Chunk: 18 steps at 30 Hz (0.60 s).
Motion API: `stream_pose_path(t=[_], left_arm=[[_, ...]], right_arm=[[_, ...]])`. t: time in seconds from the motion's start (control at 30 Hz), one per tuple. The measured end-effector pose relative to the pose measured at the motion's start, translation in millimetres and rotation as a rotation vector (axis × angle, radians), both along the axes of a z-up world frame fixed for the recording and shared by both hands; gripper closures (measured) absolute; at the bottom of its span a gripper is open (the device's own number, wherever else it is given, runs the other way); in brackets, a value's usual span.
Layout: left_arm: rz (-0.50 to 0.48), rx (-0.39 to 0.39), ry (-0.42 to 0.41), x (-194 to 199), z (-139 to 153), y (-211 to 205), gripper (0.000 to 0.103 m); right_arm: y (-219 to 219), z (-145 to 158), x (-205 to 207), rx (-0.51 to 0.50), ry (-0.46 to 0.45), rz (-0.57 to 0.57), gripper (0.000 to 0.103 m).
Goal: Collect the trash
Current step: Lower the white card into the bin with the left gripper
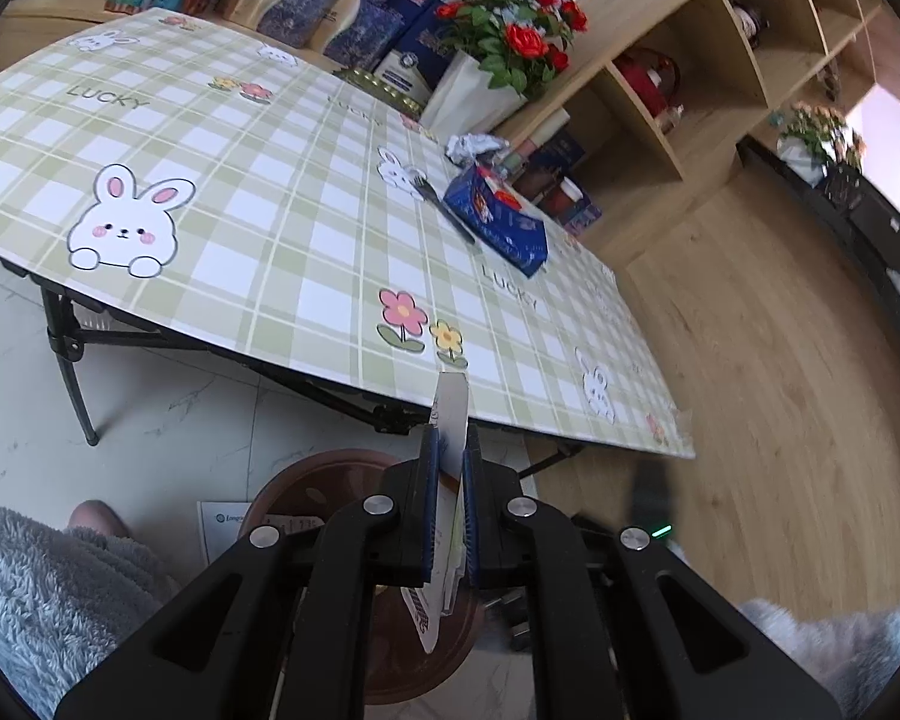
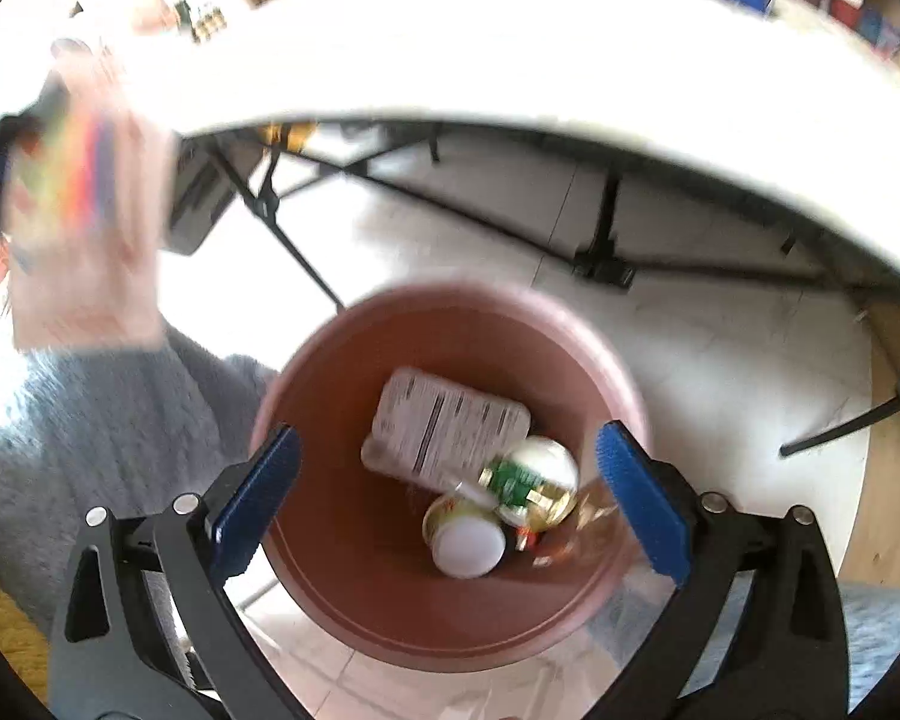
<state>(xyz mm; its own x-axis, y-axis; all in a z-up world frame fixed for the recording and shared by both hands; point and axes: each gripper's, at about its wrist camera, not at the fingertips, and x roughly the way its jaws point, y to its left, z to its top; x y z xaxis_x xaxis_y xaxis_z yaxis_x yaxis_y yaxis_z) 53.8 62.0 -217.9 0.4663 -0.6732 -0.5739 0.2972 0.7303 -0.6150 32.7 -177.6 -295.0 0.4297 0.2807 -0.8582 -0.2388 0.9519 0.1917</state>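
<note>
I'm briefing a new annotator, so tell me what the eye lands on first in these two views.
In the right wrist view, the brown bin fills the centre below the open right tongs, with a labelled packet and two small bottles in its bottom. In the left wrist view, the left tongs pinch a white paper scrap at the table's near edge. Behind it spreads the green checked bunny tablecloth, with a blue tissue box and red roses at the far side.

The left tool (image 1: 449, 462) hides the middle of the paper wrapper (image 1: 452, 402). In the right view, the colourful packet (image 2: 84, 204) is too blurred to identify.
</note>
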Motion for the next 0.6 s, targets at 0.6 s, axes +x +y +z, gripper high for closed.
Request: stream_pose_path(t=[0.6], left_arm=[[-0.171, 0.205, 0.015, 5, -43, -45, 0.095]], right_arm=[[-85, 81, -31, -0.216, -0.416, -0.195, 0.006]])
